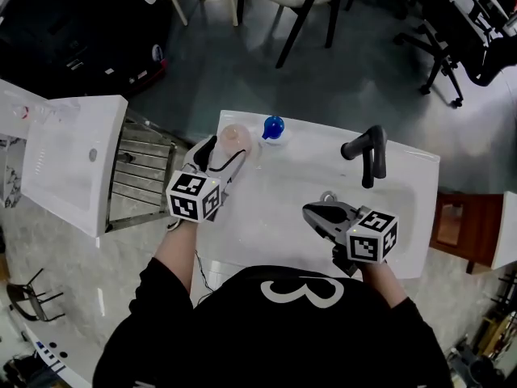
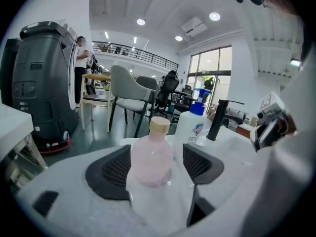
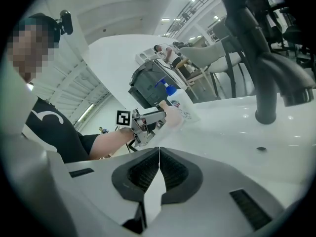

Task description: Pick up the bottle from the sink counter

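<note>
A clear, pinkish bottle (image 1: 234, 138) (image 2: 150, 157) with a tan cap stands upright at the back left of the white sink counter (image 1: 275, 225). My left gripper (image 1: 222, 153) (image 2: 157, 166) has its jaws spread on either side of the bottle. A gap shows between the bottle and the right pad (image 2: 200, 164), so the pads are not pressing on it. The left gripper (image 3: 145, 122) also appears in the right gripper view, beside the bottle. My right gripper (image 1: 311, 211) (image 3: 159, 169) hovers over the basin, shut, with nothing between its pads.
A white soap bottle with a blue cap (image 1: 273, 127) (image 2: 192, 122) (image 3: 180, 105) stands just behind the pink bottle. A black faucet (image 1: 367, 153) (image 2: 217, 117) (image 3: 261, 58) rises at the counter's back right. A second white unit (image 1: 65, 160) and a metal rack (image 1: 141, 172) stand to the left.
</note>
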